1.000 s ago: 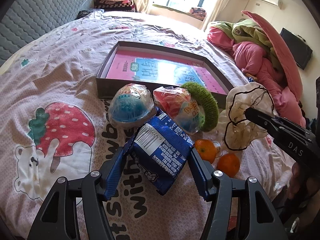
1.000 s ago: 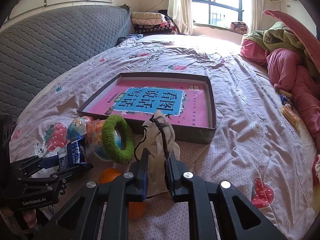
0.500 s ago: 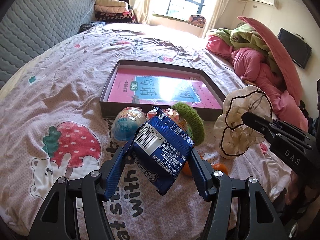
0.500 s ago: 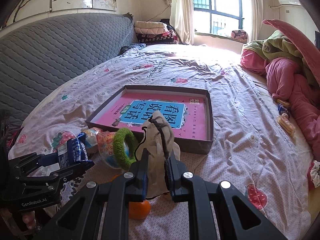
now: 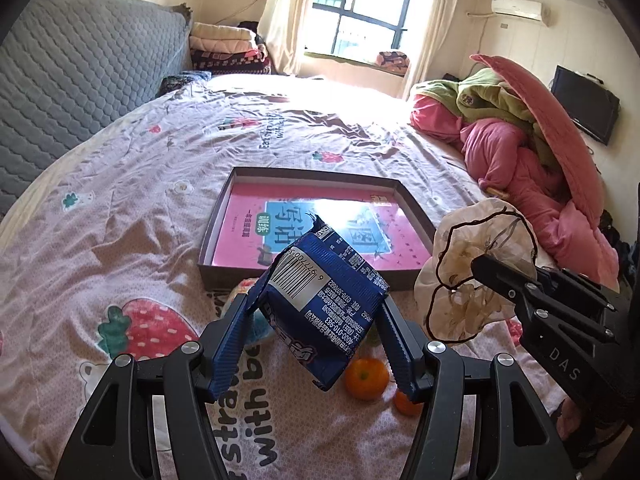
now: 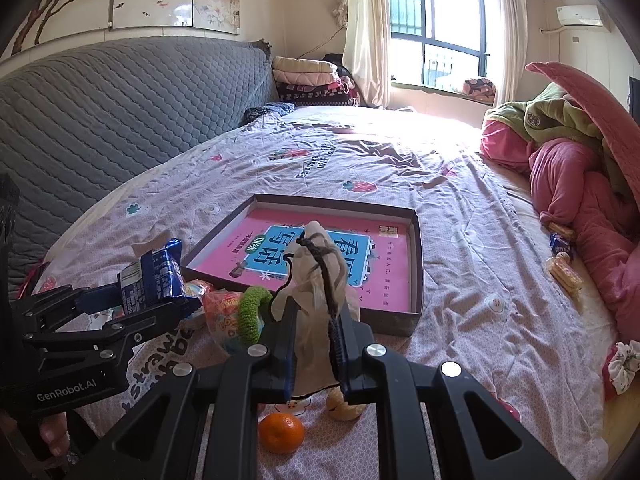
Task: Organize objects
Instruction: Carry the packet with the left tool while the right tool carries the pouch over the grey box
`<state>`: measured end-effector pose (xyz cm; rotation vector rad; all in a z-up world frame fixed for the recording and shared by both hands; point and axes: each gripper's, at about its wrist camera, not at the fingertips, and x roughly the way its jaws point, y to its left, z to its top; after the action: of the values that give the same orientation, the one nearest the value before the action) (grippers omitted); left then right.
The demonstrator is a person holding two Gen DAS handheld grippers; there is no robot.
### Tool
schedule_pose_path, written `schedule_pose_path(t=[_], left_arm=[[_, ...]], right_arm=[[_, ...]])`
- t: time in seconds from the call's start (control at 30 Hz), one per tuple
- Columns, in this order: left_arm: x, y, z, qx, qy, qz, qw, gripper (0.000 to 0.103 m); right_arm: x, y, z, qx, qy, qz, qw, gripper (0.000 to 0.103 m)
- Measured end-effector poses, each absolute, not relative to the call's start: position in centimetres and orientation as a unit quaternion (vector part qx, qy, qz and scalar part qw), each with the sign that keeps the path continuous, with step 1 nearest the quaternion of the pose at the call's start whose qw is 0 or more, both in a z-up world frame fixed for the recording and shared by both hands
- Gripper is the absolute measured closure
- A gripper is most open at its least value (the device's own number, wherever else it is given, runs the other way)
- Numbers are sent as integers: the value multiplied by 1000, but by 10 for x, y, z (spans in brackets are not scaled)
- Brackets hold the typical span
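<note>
the left tool (image 5: 320, 312) is clamped on a blue snack packet (image 5: 326, 300), its blue fingers (image 5: 230, 340) pressed against the packet's two sides, barcode face up, the packet held clear above the bed (image 5: 120, 184). beside it the right tool (image 6: 314, 344) is nearly closed, pinching a beige drawstring pouch (image 6: 316, 276) with a dark cord, which stands up between the fingers and is also lifted off the bedsheet. under the two tools, on the strawberry-print sheet, lie two oranges (image 6: 281, 433), one just beside the other, and a green knitted ring (image 6: 252, 312) leaning against a clear-wrapped round toy (image 6: 222, 320); another wrapped round toy (image 5: 248, 320) shows partly behind the left tool. just beyond these things sits a shallow dark box tray (image 5: 240, 184), open at the top, and inside it a pink book with a blue panel (image 5: 304, 232) lies flat, filling nearly all of the floor. farther right a heap of pink and green quilts (image 6: 568, 168) lies at the bed's edge, with small wrapped snacks (image 6: 562, 256) beside it.
</note>
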<state>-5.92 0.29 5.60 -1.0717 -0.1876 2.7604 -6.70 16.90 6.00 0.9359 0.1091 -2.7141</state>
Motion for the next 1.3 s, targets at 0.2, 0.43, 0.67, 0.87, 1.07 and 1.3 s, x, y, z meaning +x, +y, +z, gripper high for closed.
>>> schedule_pose_path(t=[0.2, 0.43, 0.67, 0.87, 1.07, 1.3], left_arm=[[-73, 6, 58, -359, -60, 928, 83, 38], [-95, 2, 55, -362, -61, 927, 77, 38], [-123, -5, 46, -371, -66, 924, 69, 38], [-148, -12, 35, -380, -65, 921, 61, 38], [-172, -16, 23, -393, -64, 916, 52, 38], [-194, -15, 6, -408, -59, 910, 47, 38]], right_arm=[[-74, 170, 64, 319, 36, -938, 133, 87], [-89, 175, 64, 319, 32, -939, 125, 87], [-109, 183, 64, 317, 23, -942, 111, 87], [-130, 184, 58, 322, 19, -941, 103, 87], [-152, 183, 45, 333, 3, -937, 106, 87], [-174, 176, 28, 351, -4, -930, 104, 87]])
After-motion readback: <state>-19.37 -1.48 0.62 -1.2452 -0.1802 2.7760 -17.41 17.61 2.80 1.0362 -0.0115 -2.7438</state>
